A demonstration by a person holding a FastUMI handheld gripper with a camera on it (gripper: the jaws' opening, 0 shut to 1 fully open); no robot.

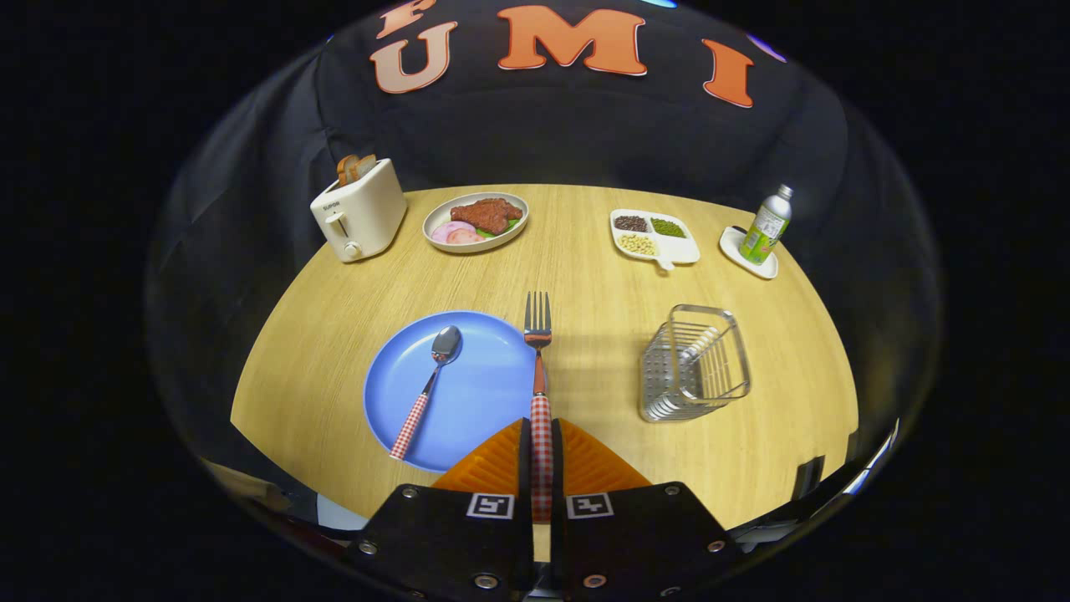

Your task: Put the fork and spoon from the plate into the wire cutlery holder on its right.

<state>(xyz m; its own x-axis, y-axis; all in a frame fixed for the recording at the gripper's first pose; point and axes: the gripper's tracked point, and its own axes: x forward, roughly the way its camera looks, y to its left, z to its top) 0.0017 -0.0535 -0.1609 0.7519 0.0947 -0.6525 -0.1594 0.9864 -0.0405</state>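
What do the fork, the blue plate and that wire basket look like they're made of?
Fork, gripped in the claw: shiny metal tines by their sheen; the checked handle looks like plastic or printed coating, hard to tell. Blue plate: smooth, matte, evenly coloured, probably plastic or glazed ceramic. Wire cutlery holder: bright, reflective thin metal rods, likely chromed or stainless steel.

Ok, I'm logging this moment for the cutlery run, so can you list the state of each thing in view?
Gripper: shut on the fork's checked handle.
Red-checked-handled metal fork: held, tines pointing ahead, beside the plate's rim.
Red-checked-handled metal spoon: lying on the plate.
Round blue plate: holds the spoon.
Wire cutlery holder: upright, nothing in it.
Cream toaster: bread in its slot.
Green-labelled bottle: upright, capped.
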